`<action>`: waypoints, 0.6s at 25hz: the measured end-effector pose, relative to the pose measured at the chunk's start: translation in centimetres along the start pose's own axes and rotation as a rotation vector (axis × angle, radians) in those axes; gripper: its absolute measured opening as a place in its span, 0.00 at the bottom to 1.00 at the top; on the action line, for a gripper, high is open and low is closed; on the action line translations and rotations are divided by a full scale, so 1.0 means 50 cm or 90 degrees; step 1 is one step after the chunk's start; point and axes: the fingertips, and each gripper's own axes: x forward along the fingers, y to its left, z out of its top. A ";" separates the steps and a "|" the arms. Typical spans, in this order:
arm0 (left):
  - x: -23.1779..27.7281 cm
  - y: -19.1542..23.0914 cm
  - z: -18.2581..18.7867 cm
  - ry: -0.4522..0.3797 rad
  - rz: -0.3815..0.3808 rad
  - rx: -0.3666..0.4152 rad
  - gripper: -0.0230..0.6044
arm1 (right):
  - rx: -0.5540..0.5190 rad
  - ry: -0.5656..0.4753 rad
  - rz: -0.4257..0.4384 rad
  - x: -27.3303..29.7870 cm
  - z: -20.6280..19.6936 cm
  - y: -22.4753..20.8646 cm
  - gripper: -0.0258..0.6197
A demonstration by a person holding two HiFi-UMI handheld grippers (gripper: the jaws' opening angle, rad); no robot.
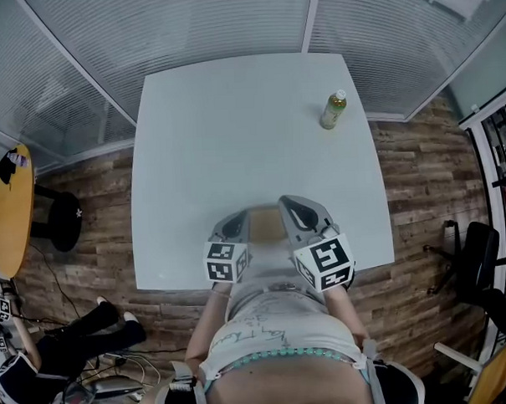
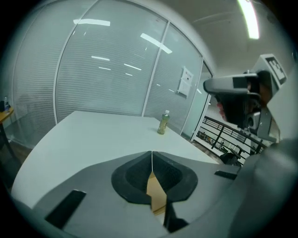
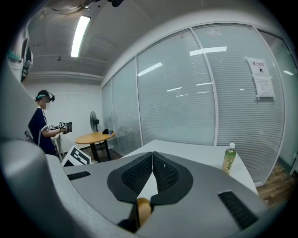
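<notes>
My left tool [image 1: 235,227] and right tool [image 1: 297,213] hang over the tabletop's [image 1: 233,122] near edge, jaws pressed together, empty. The bottle [image 1: 333,110] stands upright, well apart on the far right. I judge nothing is begun; grasping it calls for opened jaws.

Free passage is afforded over the table [image 1: 225,131] ahead of the right gripper [image 1: 288,208]; it is obstructed only by the bottle [image 1: 333,110], well ahead to the right.

A small plastic bottle [image 1: 333,110] of yellow-green drink, white-capped with a green label, stands upright near the far right corner of the white surface [image 1: 234,156], close to its right edge.
</notes>
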 end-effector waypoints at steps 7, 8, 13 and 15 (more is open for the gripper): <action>0.030 0.042 -0.103 0.075 0.023 -0.036 0.04 | -0.002 0.005 -0.005 0.000 -0.004 -0.002 0.04; 0.033 0.046 -0.115 0.086 0.025 -0.030 0.04 | -0.002 0.006 -0.006 0.002 -0.004 -0.003 0.04; 0.047 0.061 -0.166 0.128 0.030 -0.027 0.04 | 0.000 0.013 -0.011 0.007 -0.009 -0.005 0.04; 0.050 0.063 -0.180 0.141 0.033 -0.023 0.04 | 0.000 0.015 -0.011 0.006 -0.011 -0.005 0.04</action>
